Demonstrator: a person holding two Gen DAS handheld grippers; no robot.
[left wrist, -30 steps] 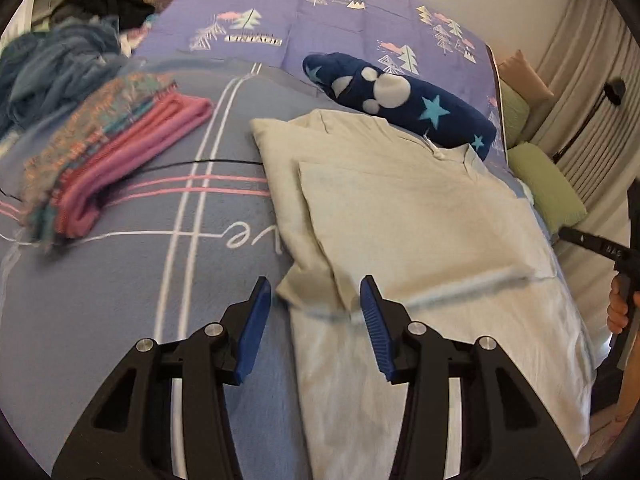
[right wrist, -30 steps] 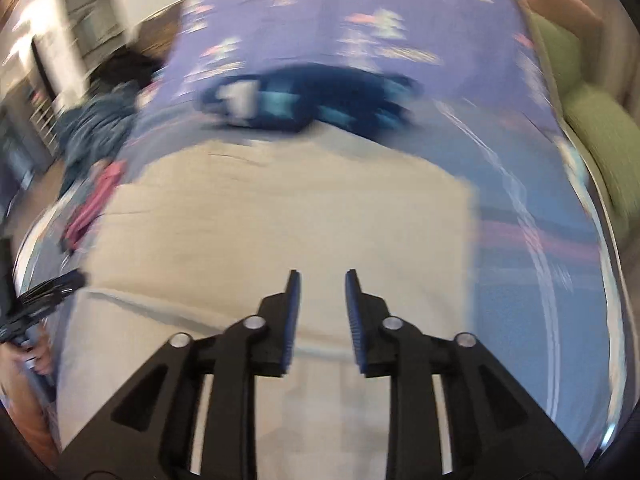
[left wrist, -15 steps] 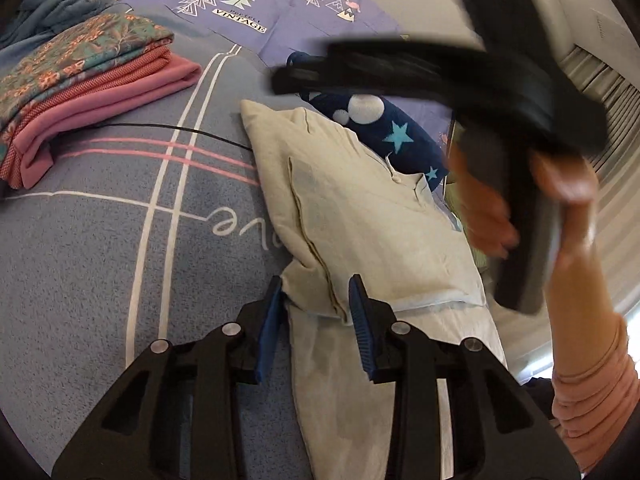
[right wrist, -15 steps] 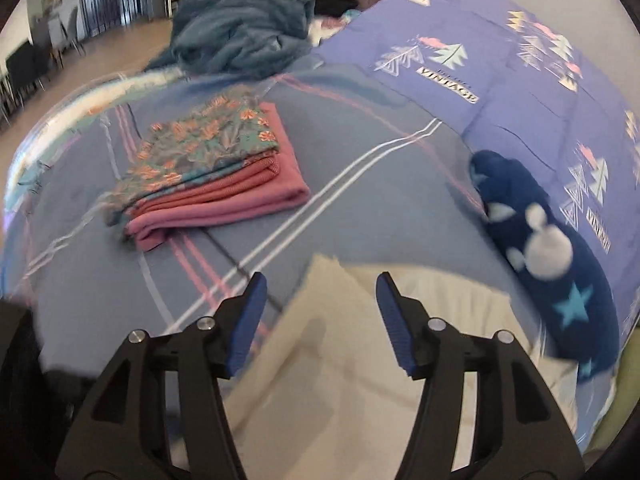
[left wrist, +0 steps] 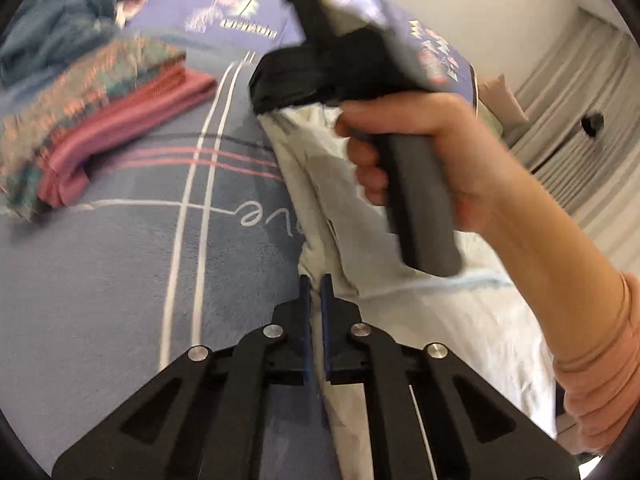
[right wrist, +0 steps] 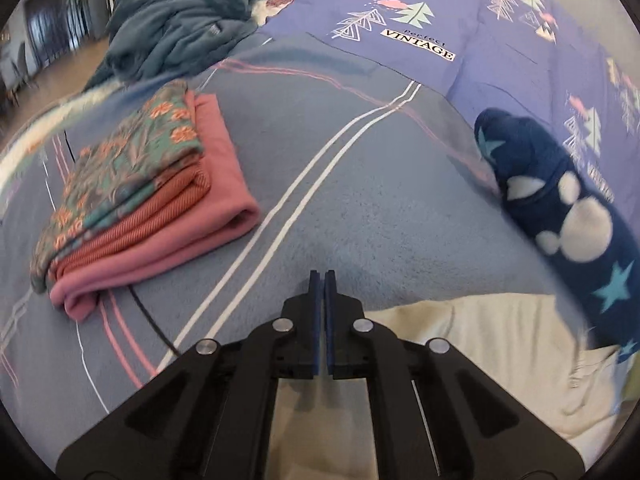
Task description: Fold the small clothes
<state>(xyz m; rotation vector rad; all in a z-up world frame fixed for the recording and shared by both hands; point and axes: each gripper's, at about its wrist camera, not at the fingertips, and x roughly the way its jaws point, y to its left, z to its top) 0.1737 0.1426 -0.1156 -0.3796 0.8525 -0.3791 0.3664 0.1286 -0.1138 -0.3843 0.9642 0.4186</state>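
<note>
A cream shirt lies partly folded on the blue-grey blanket. My left gripper is shut on the shirt's left edge at the fold. In the left wrist view the hand-held right gripper body crosses above the shirt's upper part. In the right wrist view my right gripper is shut at the shirt's upper left corner; cloth shows beneath the jaws, but I cannot tell if it is pinched.
A stack of folded clothes, pink beneath floral, sits to the left. A navy star-print garment lies beyond the shirt. A teal heap and a purple printed sheet lie at the back. A thin black cable runs over the blanket.
Both grippers have closed. The right gripper swung across above the shirt to its upper left corner. The left gripper moved onto the shirt's left edge.
</note>
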